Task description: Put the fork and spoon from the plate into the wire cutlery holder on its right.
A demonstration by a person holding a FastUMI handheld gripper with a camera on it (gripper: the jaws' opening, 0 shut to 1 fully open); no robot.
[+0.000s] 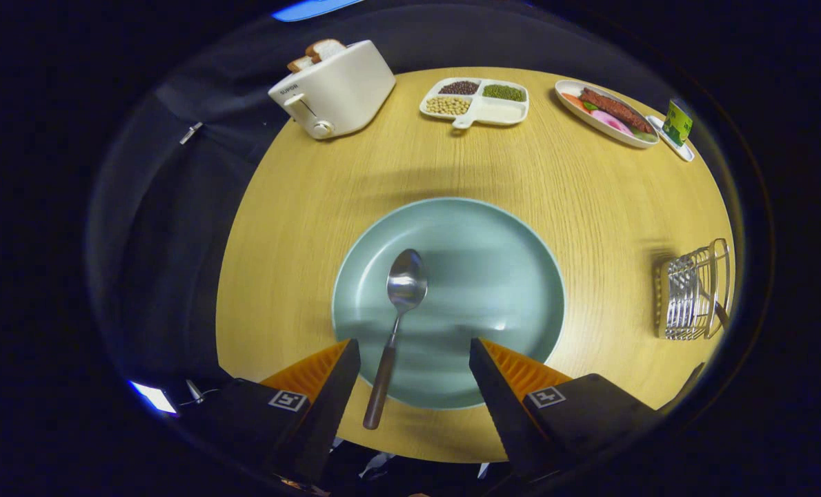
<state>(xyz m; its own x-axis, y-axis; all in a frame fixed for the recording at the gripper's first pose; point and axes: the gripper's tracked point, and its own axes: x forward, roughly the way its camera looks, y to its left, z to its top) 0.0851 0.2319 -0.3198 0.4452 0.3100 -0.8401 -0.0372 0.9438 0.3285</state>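
Spoon point(405, 290) lies alone on the green plate point(507, 276), its handle pointing to 6 o'clock between the wide-open, empty tongs point(414, 352). The wire holder point(693, 293) stands at 3 o'clock, a handle poking from it, likely the fork. Next step, I judge: close on the spoon's handle and lift.

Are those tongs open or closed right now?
Open. The tongs stand wide apart with nothing gripped; the spoon lies between them on the plate, its handle nearer one finger.

Pale teal plate point(493, 276); steel spoon point(397, 324) w/ brown handle; chrome wire cutlery holder point(693, 293); light wood-grain table point(590, 200); white toaster point(334, 90); gripper point(414, 376) fingers apart, astride the handle.
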